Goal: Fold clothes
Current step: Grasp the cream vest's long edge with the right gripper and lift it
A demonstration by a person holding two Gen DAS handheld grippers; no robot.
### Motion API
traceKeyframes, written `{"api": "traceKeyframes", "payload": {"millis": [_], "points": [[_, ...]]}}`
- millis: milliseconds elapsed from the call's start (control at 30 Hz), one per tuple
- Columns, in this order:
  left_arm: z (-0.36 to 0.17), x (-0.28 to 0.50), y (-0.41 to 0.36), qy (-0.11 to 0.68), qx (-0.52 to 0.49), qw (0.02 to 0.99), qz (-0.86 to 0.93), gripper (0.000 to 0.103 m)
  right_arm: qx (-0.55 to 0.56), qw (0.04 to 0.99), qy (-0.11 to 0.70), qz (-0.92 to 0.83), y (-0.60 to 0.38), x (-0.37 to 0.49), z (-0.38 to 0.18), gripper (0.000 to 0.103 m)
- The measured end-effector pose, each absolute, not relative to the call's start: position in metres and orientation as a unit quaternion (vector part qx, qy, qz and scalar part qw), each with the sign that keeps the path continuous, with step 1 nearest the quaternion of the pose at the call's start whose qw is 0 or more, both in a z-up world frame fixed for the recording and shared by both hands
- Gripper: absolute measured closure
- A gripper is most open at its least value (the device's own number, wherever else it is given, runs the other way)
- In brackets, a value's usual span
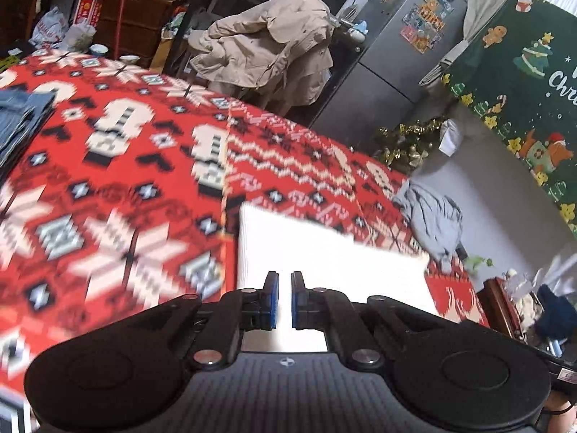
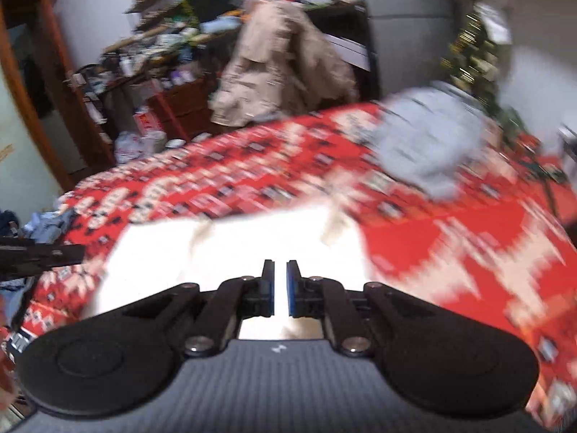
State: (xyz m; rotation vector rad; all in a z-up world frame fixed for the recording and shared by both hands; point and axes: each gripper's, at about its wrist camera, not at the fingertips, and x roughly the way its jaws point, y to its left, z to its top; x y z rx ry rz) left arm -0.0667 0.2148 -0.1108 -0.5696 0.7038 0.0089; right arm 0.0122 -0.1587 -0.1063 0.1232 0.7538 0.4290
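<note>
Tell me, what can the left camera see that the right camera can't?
Only the left wrist view shows the folded denim at the cloth's left edge and the green Christmas banner. Only the right wrist view shows the wooden door frame. Both share the red patterned cloth, the white garment, the crumpled grey garment and the beige coat.

Red blanket; white, grey garments, seemingly.
</note>
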Motion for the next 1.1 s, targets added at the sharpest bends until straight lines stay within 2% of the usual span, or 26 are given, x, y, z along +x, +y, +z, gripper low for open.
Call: {"api": "traceKeyframes", "payload": {"millis": [167,233,433,533,633,667,767,933,1100], "points": [[-0.118,-0.096,0.201,0.34,-0.298,0.892,0.0,0.098,0.062,0.911,0.373,0.165,-0.208,-0.02,-0.124,0.087],[-0.119,-0.102,0.193,0.343,-0.294,0.892,-0.001,0.098,0.069,0.911,0.372,0.166,-0.217,-0.028,-0.129,0.086],[-0.119,-0.116,0.181,0.35,-0.285,0.892,0.003,0.098,0.097,0.91,0.362,0.181,-0.219,-0.024,-0.137,0.074],[-0.115,-0.122,0.181,0.347,-0.282,0.894,0.006,0.098,0.119,0.902,0.372,0.185,-0.214,-0.013,-0.144,0.074],[-0.114,-0.124,0.184,0.345,-0.283,0.895,0.013,0.097,0.136,0.893,0.386,0.186,-0.211,-0.006,-0.15,0.076],[-0.114,-0.125,0.186,0.345,-0.284,0.895,0.015,0.097,0.139,0.892,0.388,0.187,-0.21,-0.005,-0.152,0.085],[-0.115,-0.127,0.19,0.343,-0.289,0.894,0.019,0.097,0.143,0.891,0.386,0.191,-0.207,-0.005,-0.152,0.093],[-0.116,-0.131,0.197,0.339,-0.296,0.892,0.025,0.097,0.143,0.903,0.339,0.22,-0.191,-0.015,-0.118,0.095],[-0.117,-0.134,0.204,0.336,-0.304,0.891,0.032,0.097,0.076,0.904,0.286,0.309,-0.13,-0.037,-0.068,0.095]]}}
